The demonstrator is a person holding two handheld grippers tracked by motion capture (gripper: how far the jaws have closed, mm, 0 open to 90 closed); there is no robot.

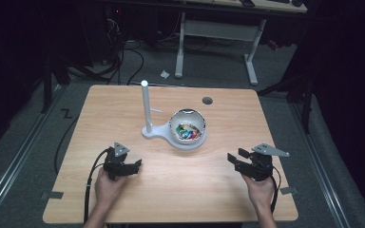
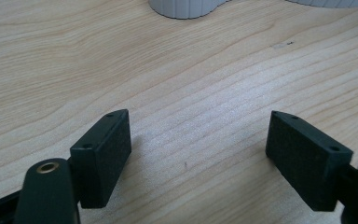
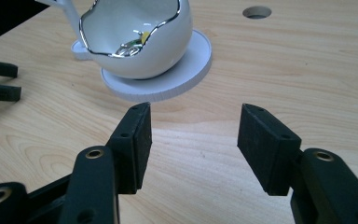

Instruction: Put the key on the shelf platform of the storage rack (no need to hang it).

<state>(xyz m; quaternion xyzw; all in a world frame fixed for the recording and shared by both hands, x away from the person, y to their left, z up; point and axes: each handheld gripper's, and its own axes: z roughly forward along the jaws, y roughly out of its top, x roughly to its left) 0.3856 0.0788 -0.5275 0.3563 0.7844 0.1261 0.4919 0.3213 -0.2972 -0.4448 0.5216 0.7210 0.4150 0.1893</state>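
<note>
A white bowl (image 1: 187,126) with a silver wavy rim sits on a white stand (image 1: 158,133) with an upright white pole (image 1: 146,107), mid-table. Small colourful pieces (image 1: 186,131) lie inside the bowl. My left gripper (image 1: 137,164) hovers low at the near left, open and holding nothing; in its own view the left gripper (image 2: 198,137) frames bare wood, with the stand's edge (image 2: 184,8) ahead. My right gripper (image 1: 235,156) is at the near right, open, nothing between its jaws. In its own view the right gripper (image 3: 193,128) faces the bowl (image 3: 140,44) on its round base (image 3: 189,70).
A round cable hole (image 1: 207,100) lies in the tabletop (image 1: 228,199) behind the bowl. Another desk's white legs (image 1: 251,64) stand on the floor beyond the table. Cables trail off the near left edge. The left gripper's fingertips (image 3: 0,80) show in the right gripper view.
</note>
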